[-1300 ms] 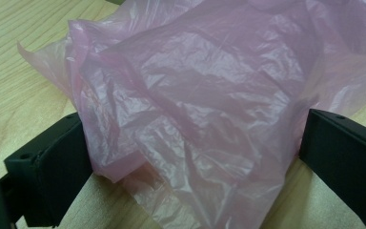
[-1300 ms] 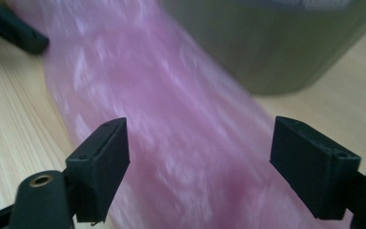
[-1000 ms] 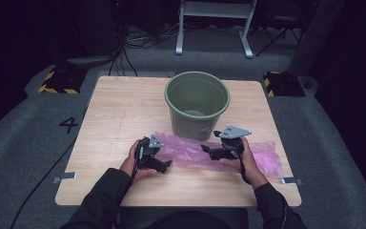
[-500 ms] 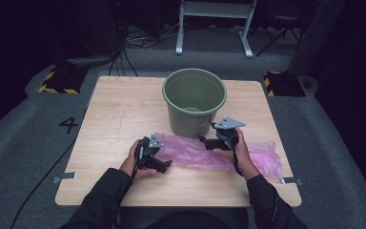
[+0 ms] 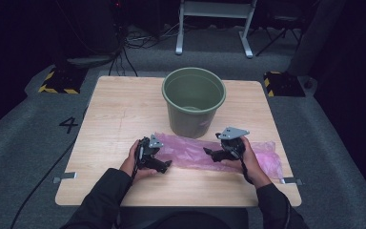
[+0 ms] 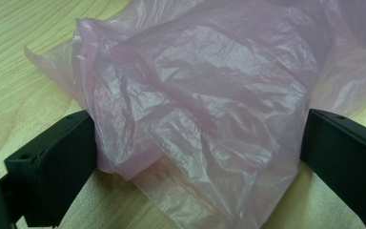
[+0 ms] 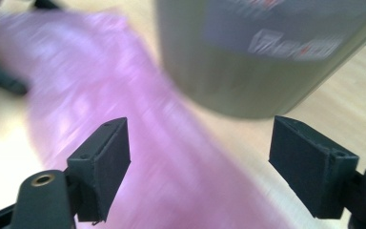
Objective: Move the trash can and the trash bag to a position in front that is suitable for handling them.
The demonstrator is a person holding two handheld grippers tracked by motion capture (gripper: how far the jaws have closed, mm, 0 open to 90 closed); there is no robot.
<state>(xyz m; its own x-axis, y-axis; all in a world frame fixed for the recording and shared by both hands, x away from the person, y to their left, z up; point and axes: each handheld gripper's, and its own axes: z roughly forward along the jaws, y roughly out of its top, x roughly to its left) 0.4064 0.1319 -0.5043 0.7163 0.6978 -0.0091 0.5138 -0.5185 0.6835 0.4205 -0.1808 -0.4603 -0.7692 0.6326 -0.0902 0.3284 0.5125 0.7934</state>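
While right gripper (image 7: 200, 157) was blurred, jaws apart over crinkled pink plastic bag (image 6: 209, 109), left gripper (image 6: 198, 157) straddled bag's bunched end, unclenched; grey-green plastic bucket (image 7: 267, 52) cropped.

Your right gripper view is smeared by motion: the bag (image 7: 138, 143) is a soft pink streak with no creases to read, and the label (image 7: 290, 45) on the bucket (image 7: 248, 62) is illegible. The bucket's rim is cut off by the top edge there. In your left gripper view the bag (image 6: 209, 109) runs off the top and right edges, and its folds hide the tabletop (image 6: 24, 62) between the jaws. From the high view, your right hand (image 5: 248, 160) covers part of the bag, and the left gripper (image 5: 164, 164) probably overlaps its end, though that's too small to confirm.
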